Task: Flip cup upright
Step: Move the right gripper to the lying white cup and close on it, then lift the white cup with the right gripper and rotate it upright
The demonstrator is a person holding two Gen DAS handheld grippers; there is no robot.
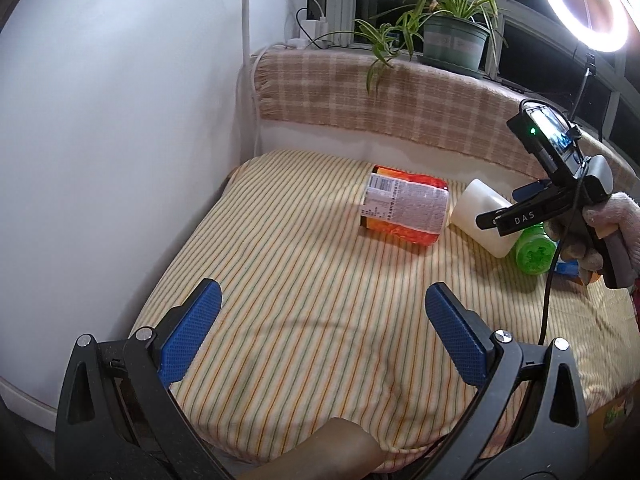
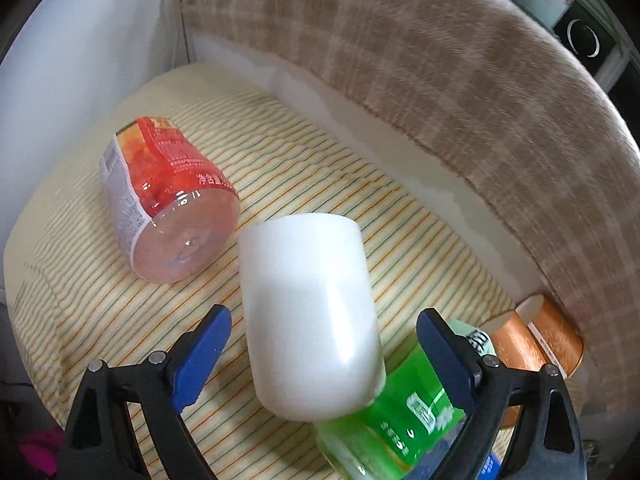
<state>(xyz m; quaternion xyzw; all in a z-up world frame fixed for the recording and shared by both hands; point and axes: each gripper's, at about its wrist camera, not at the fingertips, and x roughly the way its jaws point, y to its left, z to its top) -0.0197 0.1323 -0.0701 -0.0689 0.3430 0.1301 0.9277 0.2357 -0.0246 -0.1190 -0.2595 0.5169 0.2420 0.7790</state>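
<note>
- Cup, white and plain, lies on its side on the striped cushion, its closed end toward the right wrist camera
- Right hand-held gripper is released, its blue pads spread on either side of the cup and not touching it; in the left wrist view this hand-held gripper hangs just over the cup, held by a gloved hand
- Left hand-held gripper is also released, jaws wide with nothing between them, well apart from the cup and nearer the front edge of the cushion
- Red jar with a white printed label lies on its side just beside the cup, on the side toward the white wall, its clear base facing the right wrist camera
- Green bottle lies against the cup on the opposite side, partly under it
- Copper-coloured tin lies beyond the green bottle, at the foot of the plaid-covered backrest
- Potted plant stands on the sill behind the backrest, far from the cup, with a lit ring light to one side of it
</note>
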